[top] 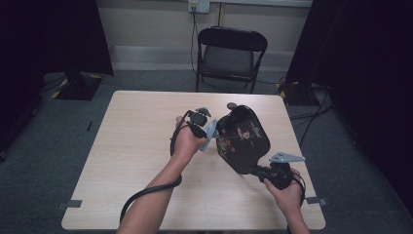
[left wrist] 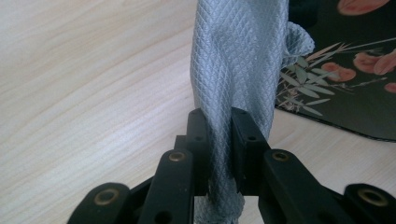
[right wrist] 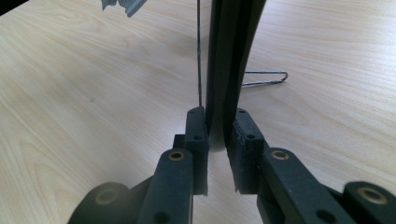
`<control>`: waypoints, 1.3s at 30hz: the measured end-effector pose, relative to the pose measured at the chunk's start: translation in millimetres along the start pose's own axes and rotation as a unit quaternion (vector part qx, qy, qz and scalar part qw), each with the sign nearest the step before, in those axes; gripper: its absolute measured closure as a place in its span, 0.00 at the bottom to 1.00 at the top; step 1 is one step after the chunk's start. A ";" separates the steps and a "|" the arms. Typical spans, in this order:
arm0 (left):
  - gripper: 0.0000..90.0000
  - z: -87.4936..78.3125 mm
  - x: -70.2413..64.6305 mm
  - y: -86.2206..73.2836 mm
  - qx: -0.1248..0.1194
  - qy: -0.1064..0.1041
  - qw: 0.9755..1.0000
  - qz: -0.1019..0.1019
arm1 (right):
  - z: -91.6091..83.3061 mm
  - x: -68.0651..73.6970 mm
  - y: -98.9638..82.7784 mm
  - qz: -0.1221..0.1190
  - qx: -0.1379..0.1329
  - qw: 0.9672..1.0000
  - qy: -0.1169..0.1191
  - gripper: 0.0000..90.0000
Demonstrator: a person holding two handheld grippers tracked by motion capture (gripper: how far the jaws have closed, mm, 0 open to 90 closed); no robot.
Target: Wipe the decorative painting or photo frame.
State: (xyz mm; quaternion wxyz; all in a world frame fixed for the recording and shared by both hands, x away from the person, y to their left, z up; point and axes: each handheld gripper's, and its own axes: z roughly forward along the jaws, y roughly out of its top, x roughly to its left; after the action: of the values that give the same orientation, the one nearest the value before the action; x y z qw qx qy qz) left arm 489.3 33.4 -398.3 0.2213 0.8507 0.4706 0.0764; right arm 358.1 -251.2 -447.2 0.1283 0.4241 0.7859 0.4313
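Observation:
A black lacquered tray [top: 243, 139] with a flower pattern stands tilted on its edge over the wooden table [top: 136, 161]. My right gripper [top: 255, 170] is shut on its near rim; in the right gripper view the pads [right wrist: 196, 135] clamp the thin dark tray edge [right wrist: 231, 56]. My left gripper [top: 208, 130] is shut on a grey quilted cloth [top: 212, 134], which touches the tray's left side. The left gripper view has the cloth [left wrist: 238, 60] rising from between the jaws, with the patterned tray [left wrist: 355, 93] just to the right.
A bent metal wire [right wrist: 266, 79] lies on the table beyond the tray. A small dark round thing [top: 232, 105] sits behind the tray. A black folding chair [top: 231, 53] stands past the far edge, with cables on the floor to the right.

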 end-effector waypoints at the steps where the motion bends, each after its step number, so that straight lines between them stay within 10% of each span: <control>1: 0.88 0.8 0.2 -0.4 0.003 0.001 1.000 0.002 | 0.0 0.1 0.0 0.000 0.000 1.000 -0.001 0.88; 39: 0.88 36.5 -12.6 -41.9 0.035 -0.043 0.998 0.001 | 1.0 3.2 0.9 0.000 0.002 1.000 -0.004 0.88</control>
State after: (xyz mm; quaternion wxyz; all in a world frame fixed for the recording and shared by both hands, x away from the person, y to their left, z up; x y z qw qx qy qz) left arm 462.6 31.0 -448.6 0.2110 0.8608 0.4626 0.0231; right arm 357.2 -247.9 -446.5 0.1306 0.4263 0.7860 0.4283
